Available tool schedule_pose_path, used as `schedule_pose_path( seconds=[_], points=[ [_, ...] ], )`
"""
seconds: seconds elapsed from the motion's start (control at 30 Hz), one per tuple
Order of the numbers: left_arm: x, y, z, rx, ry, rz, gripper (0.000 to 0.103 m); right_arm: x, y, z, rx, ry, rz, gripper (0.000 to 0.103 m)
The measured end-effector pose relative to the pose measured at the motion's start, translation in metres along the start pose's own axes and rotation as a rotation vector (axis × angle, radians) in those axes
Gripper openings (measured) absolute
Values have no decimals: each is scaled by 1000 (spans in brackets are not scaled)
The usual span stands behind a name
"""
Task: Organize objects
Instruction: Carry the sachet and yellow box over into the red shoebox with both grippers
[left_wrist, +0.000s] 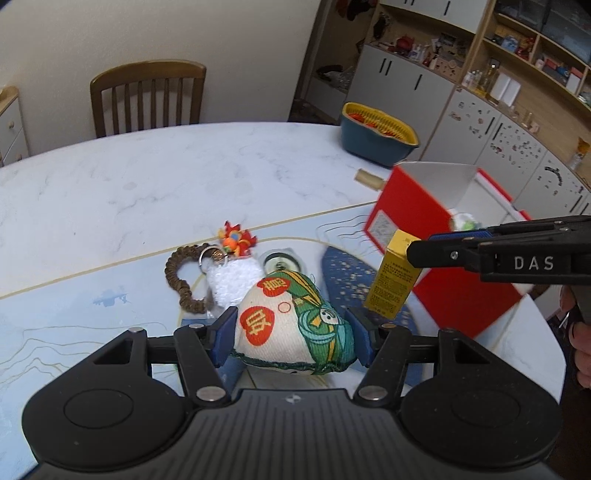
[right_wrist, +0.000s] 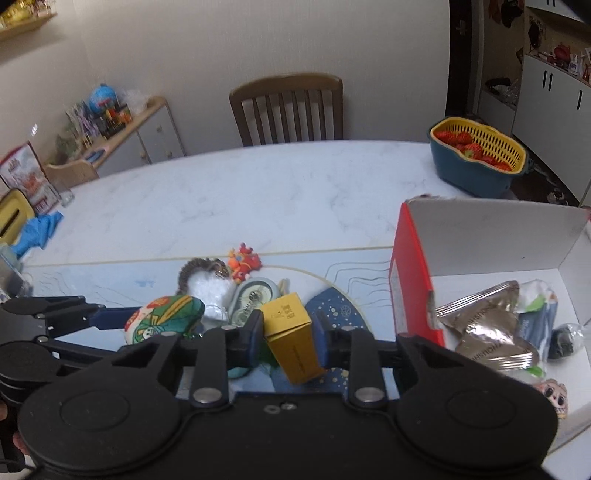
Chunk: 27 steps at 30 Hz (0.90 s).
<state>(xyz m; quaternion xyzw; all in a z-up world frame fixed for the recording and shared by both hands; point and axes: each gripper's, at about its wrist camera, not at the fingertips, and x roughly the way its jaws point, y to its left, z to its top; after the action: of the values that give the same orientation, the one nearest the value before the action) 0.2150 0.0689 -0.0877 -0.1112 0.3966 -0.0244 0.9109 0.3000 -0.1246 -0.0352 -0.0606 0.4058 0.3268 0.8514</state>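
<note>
two hand-held grippers hover over a white marble table (left_wrist: 147, 177) with a pale blue mat (left_wrist: 74, 314) on its near part. the left gripper (left_wrist: 291, 334) has its fingers clamped on the two sides of one stuffed cloth pouch (left_wrist: 291, 325), cream and green with red printed patches, held just above the mat. the right gripper (right_wrist: 288, 334) has its fingers narrowed onto one small yellow box (right_wrist: 291, 336), gripped by its sides and tilted; in the left view the same box (left_wrist: 391, 277) hangs in front of the red box.

one open red box (right_wrist: 410, 280) with a white inside stands at the right of the mat. inside it lie two brown foil packets (right_wrist: 480, 332), one dark blue packet (right_wrist: 532, 325), one small black wrapped item (right_wrist: 561, 343) and one pink skull-faced trinket (right_wrist: 554, 397), plus some white and green wrapping i cannot identify.

on the mat, in a cluster beyond the grippers, lie one brown bead bracelet (left_wrist: 177, 277), one white fluffy pouch (left_wrist: 232, 280) with a metal ring, one orange and red toy figure (left_wrist: 236, 240) and one round pale green gadget (right_wrist: 255, 295), partly hidden.

at the table's far right sits one blue basket (right_wrist: 476, 173) with a yellow strainer holding strawberries. one wooden chair (right_wrist: 288, 107) stands behind the table. a blue cloth (right_wrist: 37, 230) lies at the far left edge.
</note>
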Motion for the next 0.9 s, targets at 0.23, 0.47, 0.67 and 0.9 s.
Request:
schedule_pose_path(
  seconds=[0.23, 0.47, 0.67, 0.9],
  points=[
    [-31, -16, 13, -14, -6, -45, 62, -45, -13, 1, 37, -50, 31, 0],
    [-45, -34, 22, 16, -37, -38, 62, -56, -30, -2, 6, -37, 60, 6],
    [-44, -26, 10, -27, -15, -16, 62, -44, -27, -20, -34, 16, 75, 28],
    [-46, -15, -4, -52, 8, 3, 62, 5, -6, -35, -119, 108, 57, 46]
  ],
)
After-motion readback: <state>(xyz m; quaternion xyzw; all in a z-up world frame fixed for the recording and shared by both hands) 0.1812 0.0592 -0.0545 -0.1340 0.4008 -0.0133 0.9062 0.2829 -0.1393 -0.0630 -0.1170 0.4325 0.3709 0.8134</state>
